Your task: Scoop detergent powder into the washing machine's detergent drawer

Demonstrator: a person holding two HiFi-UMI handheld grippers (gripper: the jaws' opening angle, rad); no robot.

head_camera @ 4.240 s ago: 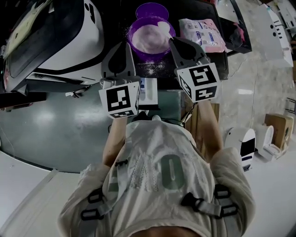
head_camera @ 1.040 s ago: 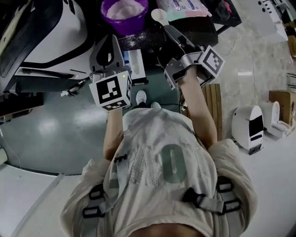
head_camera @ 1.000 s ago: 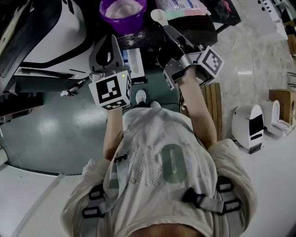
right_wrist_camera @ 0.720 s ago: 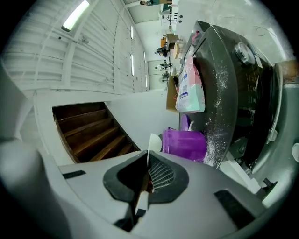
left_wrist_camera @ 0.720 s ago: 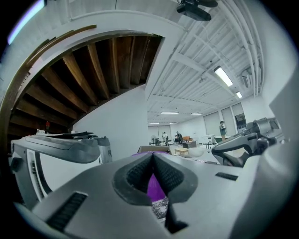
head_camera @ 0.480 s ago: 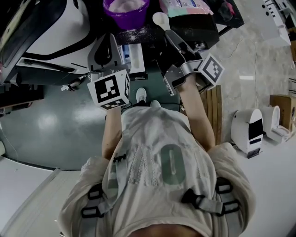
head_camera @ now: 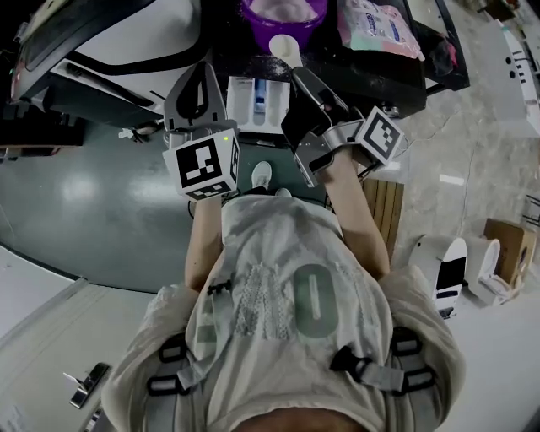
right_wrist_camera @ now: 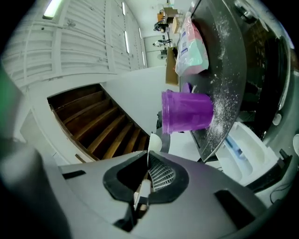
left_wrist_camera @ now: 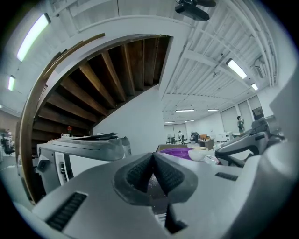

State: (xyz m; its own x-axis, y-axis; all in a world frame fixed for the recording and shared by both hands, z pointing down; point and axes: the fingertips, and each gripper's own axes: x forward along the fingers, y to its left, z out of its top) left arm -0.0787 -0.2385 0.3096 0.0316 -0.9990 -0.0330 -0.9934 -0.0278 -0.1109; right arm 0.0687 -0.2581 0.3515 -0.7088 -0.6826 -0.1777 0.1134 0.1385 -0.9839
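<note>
A purple bowl (head_camera: 283, 12) of white powder stands on the dark machine top. In front of it the white detergent drawer (head_camera: 256, 97) is pulled out. My right gripper (head_camera: 301, 76) is shut on the handle of a white spoon (head_camera: 287, 49), whose bowl hangs just in front of the purple bowl and above the drawer's back end. The right gripper view shows the spoon (right_wrist_camera: 154, 142) edge-on, the purple bowl (right_wrist_camera: 187, 112) and the drawer (right_wrist_camera: 243, 151). My left gripper (head_camera: 204, 69) is left of the drawer, shut on nothing (left_wrist_camera: 153, 161).
A pink and blue detergent bag (head_camera: 376, 27) lies right of the bowl. Spilled powder dusts the machine top (right_wrist_camera: 224, 70). A white and black machine (head_camera: 126, 42) fills the left. The green floor (head_camera: 93, 202) lies below the drawer.
My right gripper has carried the spoon from the bowl's right side leftward and nearer, to in front of the bowl over the drawer. The left gripper has hardly moved.
</note>
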